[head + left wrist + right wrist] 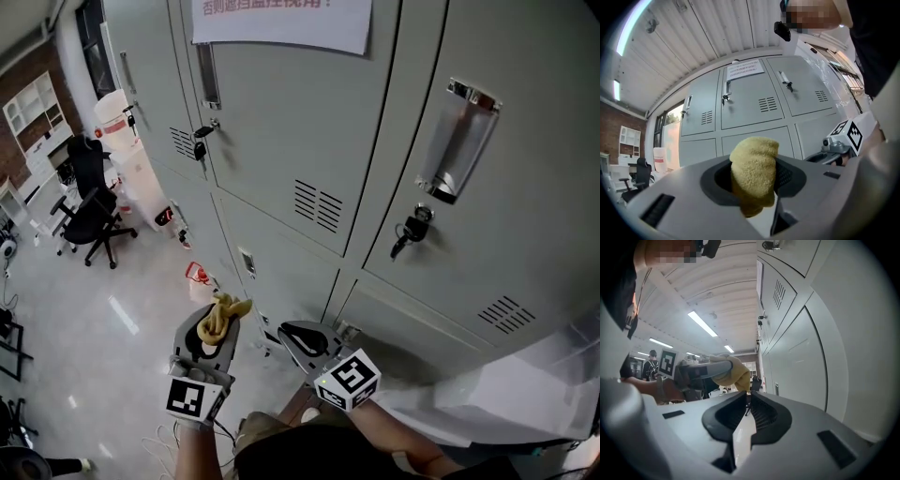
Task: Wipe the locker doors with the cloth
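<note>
Nearest the person, the left gripper (218, 325) has its jaws pinched on a bunched yellow cloth (227, 311); in the left gripper view the cloth (753, 171) fills the gap between them and bulges above. Just to its right, the right gripper (303, 338) has its jaws pressed nearly together with nothing between them, as the right gripper view (749, 402) shows. Both are held low, near the lower locker doors (281, 272) but apart from them.

Beyond stands the bank of pale grey metal lockers. The upper doors (300, 131) carry louvred vents, a white paper notice (281, 21) and a chrome handle (457, 139) with keys (411, 231) hanging in the lock below it. Clear plastic sheeting (525, 384) lies at the near right.

To the left stretches a glossy pale floor (103, 323). Further off stands a black office chair (92, 211), and at the far left white shelving (33, 112) stands against a brick wall (23, 75).
</note>
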The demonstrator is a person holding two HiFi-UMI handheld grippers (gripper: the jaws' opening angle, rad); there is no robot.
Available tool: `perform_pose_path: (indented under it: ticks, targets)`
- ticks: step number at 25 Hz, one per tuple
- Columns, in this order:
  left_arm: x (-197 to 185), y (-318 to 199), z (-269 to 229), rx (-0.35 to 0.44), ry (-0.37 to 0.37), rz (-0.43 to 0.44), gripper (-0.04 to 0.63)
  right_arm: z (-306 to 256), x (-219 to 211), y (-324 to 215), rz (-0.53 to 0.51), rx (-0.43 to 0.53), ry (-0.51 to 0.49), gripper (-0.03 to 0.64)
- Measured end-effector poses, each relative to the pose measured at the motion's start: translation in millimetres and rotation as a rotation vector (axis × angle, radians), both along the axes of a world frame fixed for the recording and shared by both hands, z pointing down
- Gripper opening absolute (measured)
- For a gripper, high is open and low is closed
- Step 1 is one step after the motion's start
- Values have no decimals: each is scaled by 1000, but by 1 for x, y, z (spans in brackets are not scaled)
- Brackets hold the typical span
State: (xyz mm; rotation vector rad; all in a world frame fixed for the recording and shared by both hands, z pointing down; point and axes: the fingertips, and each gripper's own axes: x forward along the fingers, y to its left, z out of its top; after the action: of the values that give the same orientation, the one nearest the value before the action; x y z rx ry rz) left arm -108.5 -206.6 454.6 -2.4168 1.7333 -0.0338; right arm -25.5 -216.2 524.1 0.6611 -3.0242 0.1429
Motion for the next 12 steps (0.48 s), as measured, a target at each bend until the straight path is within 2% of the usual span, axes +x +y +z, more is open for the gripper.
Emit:
perform_pose_path:
  ticks: [7, 12]
  targets:
    - [-2, -16, -55, 120, 7, 40, 154, -19, -1, -6, 39, 7, -16, 40]
    - [-5, -31, -97, 195, -4, 76, 153, -29, 5, -13, 104, -4, -33, 40]
